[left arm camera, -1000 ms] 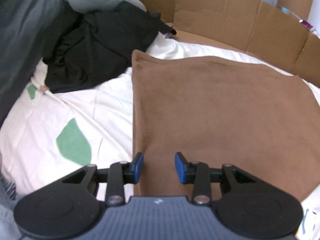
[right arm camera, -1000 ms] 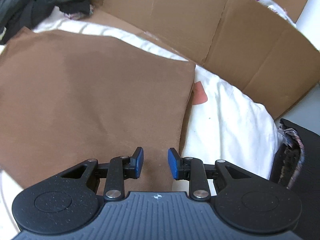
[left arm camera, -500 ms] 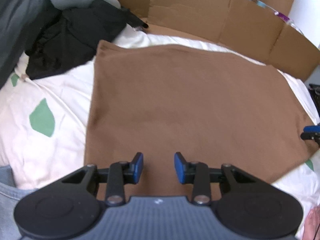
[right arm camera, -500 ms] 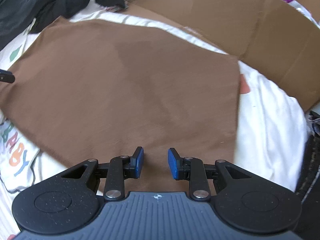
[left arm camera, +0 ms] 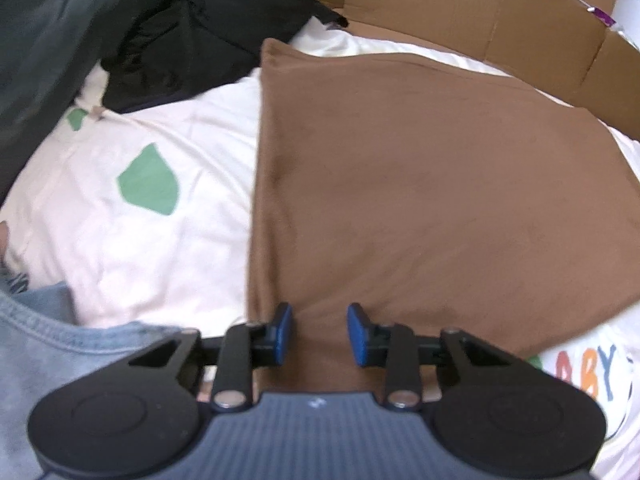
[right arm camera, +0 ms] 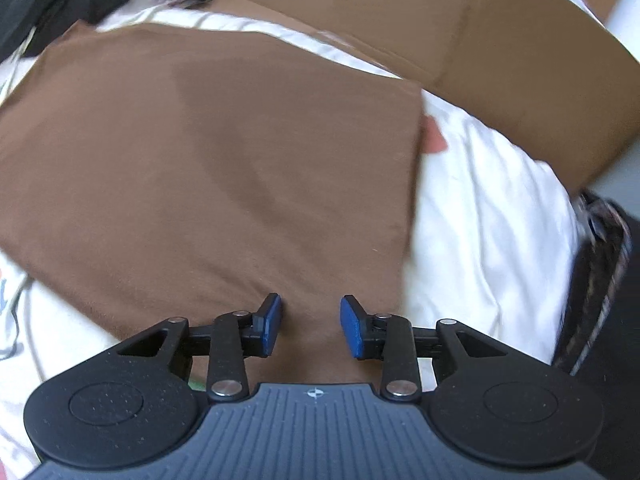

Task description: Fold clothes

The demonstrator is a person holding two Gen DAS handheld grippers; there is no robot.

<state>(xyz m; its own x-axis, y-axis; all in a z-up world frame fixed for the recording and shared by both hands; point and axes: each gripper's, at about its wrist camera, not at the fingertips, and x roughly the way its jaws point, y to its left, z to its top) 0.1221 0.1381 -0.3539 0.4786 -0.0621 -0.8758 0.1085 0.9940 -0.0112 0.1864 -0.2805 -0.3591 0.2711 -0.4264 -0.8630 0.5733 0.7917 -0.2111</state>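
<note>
A brown garment [left arm camera: 420, 192] lies flat in a folded rectangle on a white printed sheet [left arm camera: 132, 240]. My left gripper [left arm camera: 319, 334] is open and empty, over the garment's near left corner. The same brown garment [right arm camera: 224, 160] fills the right wrist view. My right gripper [right arm camera: 311, 326] is open and empty, over the garment's near edge close to its right corner.
A pile of black and grey clothes [left arm camera: 180, 28] lies at the far left. A cardboard wall [left arm camera: 460, 8] rings the far side and shows in the right wrist view [right arm camera: 480, 48]. Blue denim [left arm camera: 48, 340] is at my near left. A dark patterned cloth [right arm camera: 600, 280] lies at the right.
Both grippers stayed open. The left view swung back leftward to the garment's left edge. The right view swung rightward to its right edge.
</note>
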